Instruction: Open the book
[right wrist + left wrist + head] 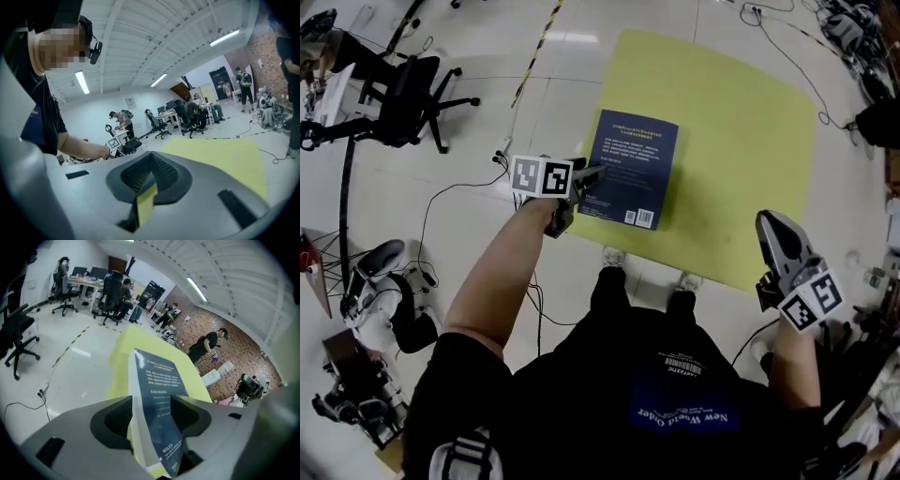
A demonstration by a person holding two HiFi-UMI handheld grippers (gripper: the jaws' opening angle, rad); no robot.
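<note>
Open left gripper (592, 174) astride the book (633, 159) edge.
Nip the cover alone; closed right gripper (773, 234) hangs well off the book.

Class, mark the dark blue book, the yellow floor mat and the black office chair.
Dark blue rectangular book (630, 159): head view, middle of its cover.
Yellow square floor mat (741, 141): head view, bare right part.
Black wheeled office chair (408, 89): head view, central body.
</note>
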